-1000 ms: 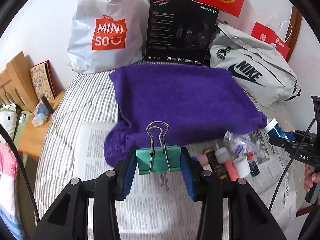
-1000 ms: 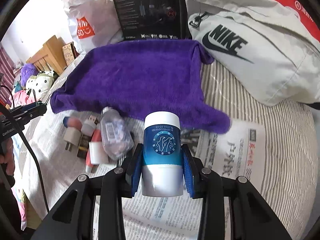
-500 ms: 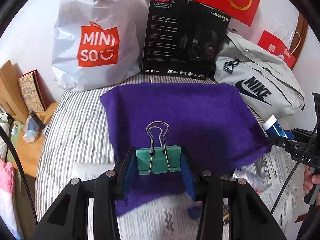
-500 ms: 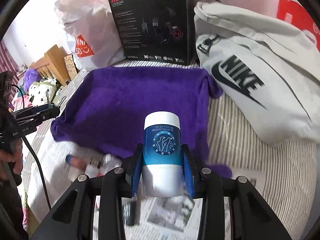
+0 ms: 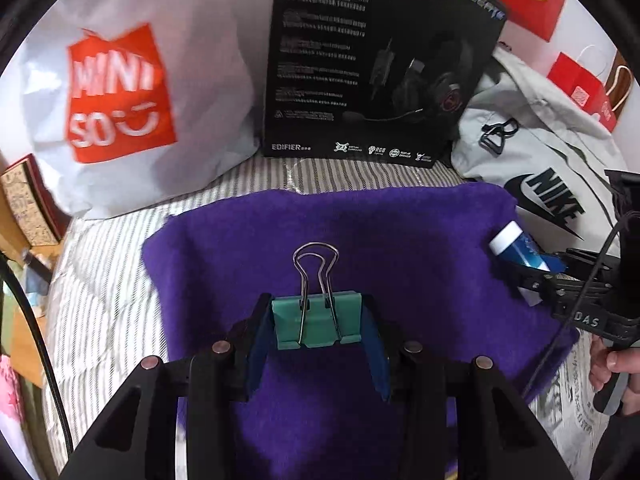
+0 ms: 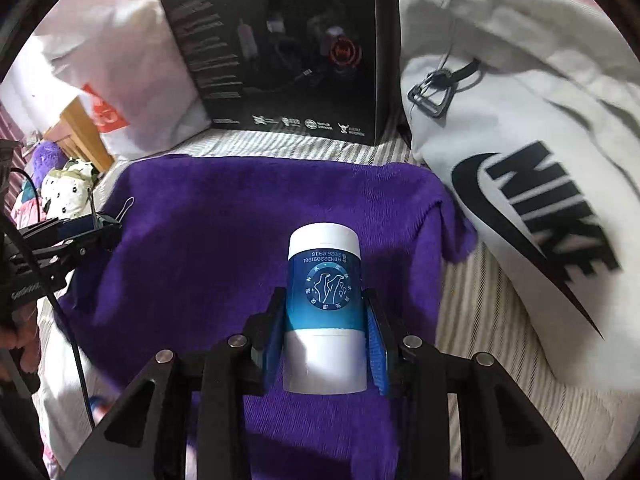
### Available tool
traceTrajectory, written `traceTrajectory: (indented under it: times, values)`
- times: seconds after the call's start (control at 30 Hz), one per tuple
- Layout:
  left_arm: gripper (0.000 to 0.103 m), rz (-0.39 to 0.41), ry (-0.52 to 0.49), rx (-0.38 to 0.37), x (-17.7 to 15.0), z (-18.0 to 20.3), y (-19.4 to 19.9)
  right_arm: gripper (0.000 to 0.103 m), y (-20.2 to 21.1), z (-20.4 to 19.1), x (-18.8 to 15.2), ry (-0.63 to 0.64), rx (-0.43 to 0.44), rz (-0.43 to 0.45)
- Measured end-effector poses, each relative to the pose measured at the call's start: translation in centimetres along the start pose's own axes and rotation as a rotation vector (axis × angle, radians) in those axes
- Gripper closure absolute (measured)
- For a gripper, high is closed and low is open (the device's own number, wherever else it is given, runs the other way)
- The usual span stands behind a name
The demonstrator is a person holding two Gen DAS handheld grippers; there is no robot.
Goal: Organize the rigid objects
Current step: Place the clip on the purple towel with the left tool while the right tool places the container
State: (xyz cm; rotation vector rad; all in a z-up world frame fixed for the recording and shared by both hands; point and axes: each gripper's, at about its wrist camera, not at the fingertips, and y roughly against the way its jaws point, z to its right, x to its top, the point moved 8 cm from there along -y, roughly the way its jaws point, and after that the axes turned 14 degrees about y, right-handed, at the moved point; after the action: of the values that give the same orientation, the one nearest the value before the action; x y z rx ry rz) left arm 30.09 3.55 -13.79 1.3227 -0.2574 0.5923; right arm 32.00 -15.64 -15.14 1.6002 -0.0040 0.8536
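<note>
My left gripper is shut on a green binder clip, whose wire handles point away from me. It hangs over the purple towel spread on the striped bed. In the right wrist view my right gripper is shut on a blue and white bottle, also above the purple towel. The bottle and right gripper appear at the right edge of the left wrist view. The left gripper with its clip shows at the left edge of the right wrist view.
Behind the towel stand a white shopping bag, a black headset box and a grey sports bag. Red paper bags lean at the back right. Newspaper lies near the right. A wooden bedside stand sits left of the bed.
Both grippers moved forward over the bed, from above the newspaper and loose small items to above the purple towel. The bags and box at the back now look much closer. Both grips are unchanged.
</note>
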Motion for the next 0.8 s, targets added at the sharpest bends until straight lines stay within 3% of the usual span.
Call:
traceTrajectory:
  times: [0.2,0.67,0.8]
  values:
    - [0.063,-0.037,0.009,0.005,1.2,-0.4,-3.2,0.066,-3.5,0.6,1.4,0.001,-0.010,-0.052]
    - [0.062,-0.056,-0.019,0.027,1.4,-0.6,-4.6,0.063,-4.3,0.5,2.6,0.056,-0.035,-0.069]
    - [0.040,-0.073,-0.021,0.027,0.8,-0.6,-4.4,0.045,-4.1,-0.3,2.1,0.082,-0.014,-0.081]
